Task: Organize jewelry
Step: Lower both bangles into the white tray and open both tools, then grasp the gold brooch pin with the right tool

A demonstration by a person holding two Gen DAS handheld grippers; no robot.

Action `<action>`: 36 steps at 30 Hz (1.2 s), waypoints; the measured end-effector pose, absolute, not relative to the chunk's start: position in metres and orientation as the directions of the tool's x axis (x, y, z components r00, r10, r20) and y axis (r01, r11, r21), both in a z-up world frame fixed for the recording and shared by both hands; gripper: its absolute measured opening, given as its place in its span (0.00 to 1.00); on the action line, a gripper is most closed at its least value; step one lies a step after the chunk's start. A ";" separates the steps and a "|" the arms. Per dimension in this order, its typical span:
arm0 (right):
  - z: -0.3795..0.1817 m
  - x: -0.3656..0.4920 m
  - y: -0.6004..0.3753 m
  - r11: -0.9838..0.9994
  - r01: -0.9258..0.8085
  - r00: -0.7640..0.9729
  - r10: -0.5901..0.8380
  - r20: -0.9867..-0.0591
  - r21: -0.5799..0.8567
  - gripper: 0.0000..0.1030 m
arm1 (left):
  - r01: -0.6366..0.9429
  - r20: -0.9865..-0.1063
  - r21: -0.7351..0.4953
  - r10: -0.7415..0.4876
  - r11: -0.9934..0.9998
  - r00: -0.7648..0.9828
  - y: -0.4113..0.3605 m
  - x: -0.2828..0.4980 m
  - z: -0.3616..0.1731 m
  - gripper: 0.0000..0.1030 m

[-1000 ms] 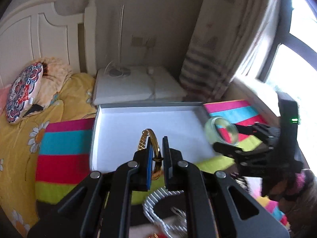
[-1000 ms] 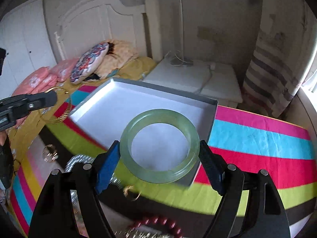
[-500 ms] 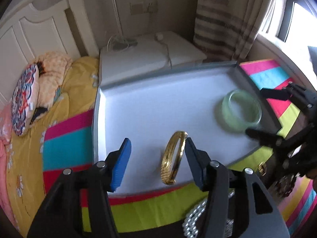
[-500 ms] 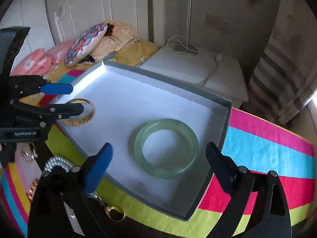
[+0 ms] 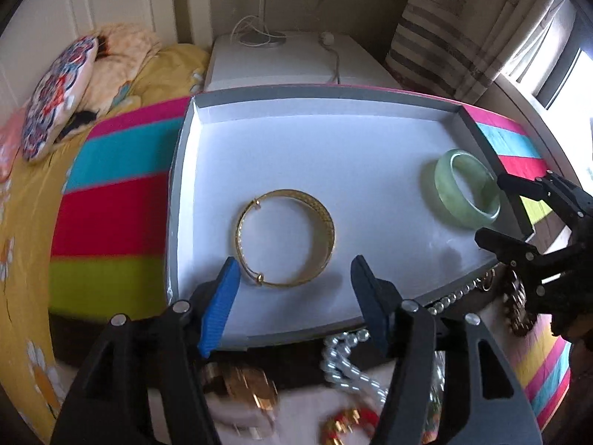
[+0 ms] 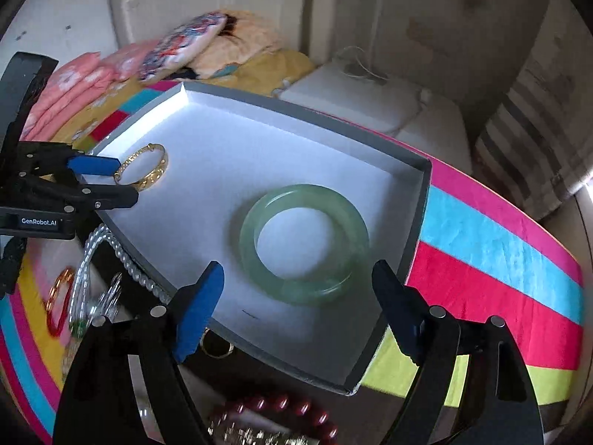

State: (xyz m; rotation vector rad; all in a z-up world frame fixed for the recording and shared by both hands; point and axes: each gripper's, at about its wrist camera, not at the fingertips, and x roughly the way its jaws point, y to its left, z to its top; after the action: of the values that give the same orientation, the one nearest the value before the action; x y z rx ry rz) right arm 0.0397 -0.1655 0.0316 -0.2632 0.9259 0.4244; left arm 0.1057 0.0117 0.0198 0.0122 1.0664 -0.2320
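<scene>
**A:** What lies in the box?

**B:** A shallow grey box [image 5: 187,170] with a white floor sits on a striped cloth [image 5: 111,200] of pink, turquoise, red and lime bands. Two bangles lie flat inside it, well apart. The gold bangle [image 5: 285,238] rests near the box's front edge, toward its left side. The green jade bangle [image 5: 467,189] rests close to the box's right wall.

**A:** And the grippers?

**B:** The left gripper [image 5: 292,307] has its fingers spread wide, empty, poised just in front of the gold bangle without touching it. The right gripper [image 6: 296,311] is also spread wide and empty, its blue-padded fingers [image 6: 198,309] on either side of the jade bangle's near rim; I cannot tell whether they touch it.

**A:** Anything outside the box?

**B:** In front of the box's near wall lies loose jewelry: a pearl strand [image 5: 343,359], a red bead bracelet [image 6: 274,406], a small gold ring [image 6: 217,348] and a blurred gold piece [image 5: 244,382]. Behind the box stands a white nightstand [image 5: 292,63] with a cord on it. To the box's left, a patterned round cushion [image 5: 55,96] lies on yellow bedding [image 5: 22,222].
</scene>
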 end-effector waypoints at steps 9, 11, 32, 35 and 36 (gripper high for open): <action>0.031 -0.039 -0.172 0.886 -0.460 0.561 0.243 -0.791 -0.054 0.77 | 0.183 -0.837 -0.122 -0.200 0.976 0.510 0.008 0.012 0.018 0.59; 0.031 -0.058 -0.173 0.891 -0.450 0.570 0.236 -0.787 -0.059 0.77 | 0.189 -0.827 -0.120 -0.203 0.975 0.524 0.008 -0.007 0.017 0.59; 0.046 -0.240 -0.228 0.924 -0.382 0.688 0.269 -0.674 -0.020 0.95 | 0.149 -0.554 -0.054 -0.153 0.987 0.819 0.021 -0.201 0.052 0.98; 0.039 -0.262 -0.228 0.905 -0.424 0.674 0.281 -0.683 -0.045 0.94 | 0.103 -0.564 -0.065 -0.122 0.993 0.817 0.036 -0.218 0.042 0.98; 0.039 -0.266 -0.226 0.898 -0.438 0.672 0.291 -0.682 -0.048 0.91 | 0.087 -0.565 -0.068 -0.110 0.994 0.817 0.040 -0.224 0.039 0.98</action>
State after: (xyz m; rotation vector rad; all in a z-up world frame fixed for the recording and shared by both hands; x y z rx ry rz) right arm -0.2661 -0.2255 0.0386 -0.2153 0.7268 0.4137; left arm -0.2236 0.0402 0.0389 -0.0402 0.6048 -0.1048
